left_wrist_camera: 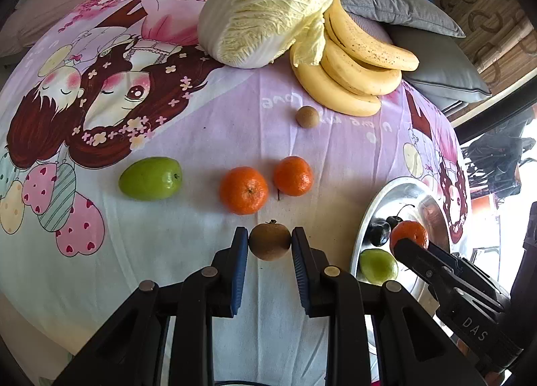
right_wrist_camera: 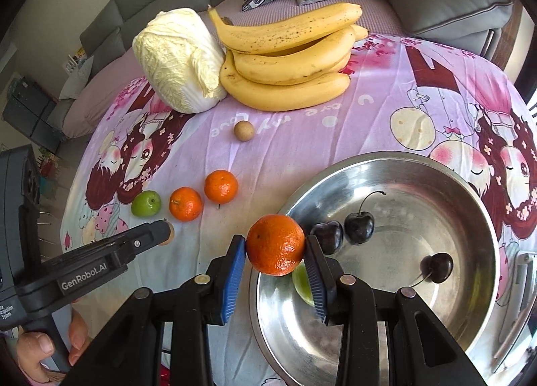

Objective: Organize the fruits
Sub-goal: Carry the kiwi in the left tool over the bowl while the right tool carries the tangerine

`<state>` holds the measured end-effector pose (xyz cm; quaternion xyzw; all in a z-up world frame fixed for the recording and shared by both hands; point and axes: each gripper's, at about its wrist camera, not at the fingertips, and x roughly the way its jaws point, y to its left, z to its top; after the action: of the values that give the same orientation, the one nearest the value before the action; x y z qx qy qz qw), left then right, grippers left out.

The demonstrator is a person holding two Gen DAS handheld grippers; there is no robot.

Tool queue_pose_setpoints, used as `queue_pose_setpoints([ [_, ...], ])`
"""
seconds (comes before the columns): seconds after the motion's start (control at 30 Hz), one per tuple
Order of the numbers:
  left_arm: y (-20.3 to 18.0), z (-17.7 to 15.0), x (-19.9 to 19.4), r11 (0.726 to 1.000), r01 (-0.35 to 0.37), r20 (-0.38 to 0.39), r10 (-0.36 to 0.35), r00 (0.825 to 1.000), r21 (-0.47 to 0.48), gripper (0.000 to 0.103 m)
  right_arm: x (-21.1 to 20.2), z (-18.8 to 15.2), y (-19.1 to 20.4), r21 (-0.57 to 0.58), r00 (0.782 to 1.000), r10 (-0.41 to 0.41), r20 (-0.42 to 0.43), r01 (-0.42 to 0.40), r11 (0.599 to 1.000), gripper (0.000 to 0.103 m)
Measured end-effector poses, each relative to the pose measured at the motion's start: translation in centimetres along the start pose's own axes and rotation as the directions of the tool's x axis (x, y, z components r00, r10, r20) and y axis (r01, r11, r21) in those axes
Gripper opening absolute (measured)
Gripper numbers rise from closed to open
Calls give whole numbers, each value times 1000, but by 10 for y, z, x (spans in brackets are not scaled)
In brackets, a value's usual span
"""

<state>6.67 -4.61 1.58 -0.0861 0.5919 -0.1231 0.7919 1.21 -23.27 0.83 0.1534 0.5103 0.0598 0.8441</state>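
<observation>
My left gripper is shut on a small brown round fruit, held just above the cartoon-print cloth. Beyond it lie two tangerines, a green fruit and another small brown fruit. My right gripper is shut on a tangerine, which hangs over the near left rim of a steel bowl. The bowl holds three dark cherries and a green fruit, half hidden behind the right finger.
A bunch of bananas and a napa cabbage lie at the far side of the cloth. Grey and patterned cushions sit behind them. A hand holds the left gripper's handle at the lower left.
</observation>
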Motion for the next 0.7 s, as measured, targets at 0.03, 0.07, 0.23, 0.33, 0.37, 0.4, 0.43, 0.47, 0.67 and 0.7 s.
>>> queue_pose_setpoints([
  [0.03, -3, 0, 1, 1000, 0, -3, 0, 1000, 6, 27, -2, 0, -3, 6, 1000, -2, 4, 2, 1000, 38],
  [0.07, -7, 0, 2, 1000, 1, -7, -1, 1000, 14, 27, -4, 1, -6, 12, 1000, -4, 8, 4, 1000, 38],
  [0.23, -28, -4, 6, 998, 23, -32, -21, 999, 58, 27, -10, 3, -24, 52, 1000, -18, 18, 17, 999, 38],
  [0.33, -43, -6, 8, 996, 28, -43, -24, 999, 88, 27, -12, 3, -36, 80, 999, -29, 20, 28, 996, 38],
  [0.37, -47, -6, 9, 995, 32, -48, -27, 998, 98, 27, -13, 3, -40, 91, 999, -31, 22, 29, 995, 38],
  [0.4, -52, -7, 9, 994, 36, -52, -31, 998, 107, 27, -15, 3, -44, 101, 999, -33, 25, 30, 994, 38],
  [0.43, -57, -7, 10, 992, 40, -55, -34, 998, 116, 27, -16, 3, -49, 112, 999, -35, 28, 32, 993, 38],
  [0.47, -62, -7, 10, 991, 43, -57, -36, 998, 125, 27, -18, 3, -53, 122, 999, -37, 31, 33, 992, 38],
  [0.67, -92, -8, 13, 982, 53, -69, -41, 997, 183, 27, -26, 0, -85, 199, 997, -63, 38, 54, 979, 38],
  [0.7, -97, -9, 14, 979, 56, -72, -43, 996, 194, 27, -28, -1, -92, 214, 997, -66, 38, 56, 975, 38],
])
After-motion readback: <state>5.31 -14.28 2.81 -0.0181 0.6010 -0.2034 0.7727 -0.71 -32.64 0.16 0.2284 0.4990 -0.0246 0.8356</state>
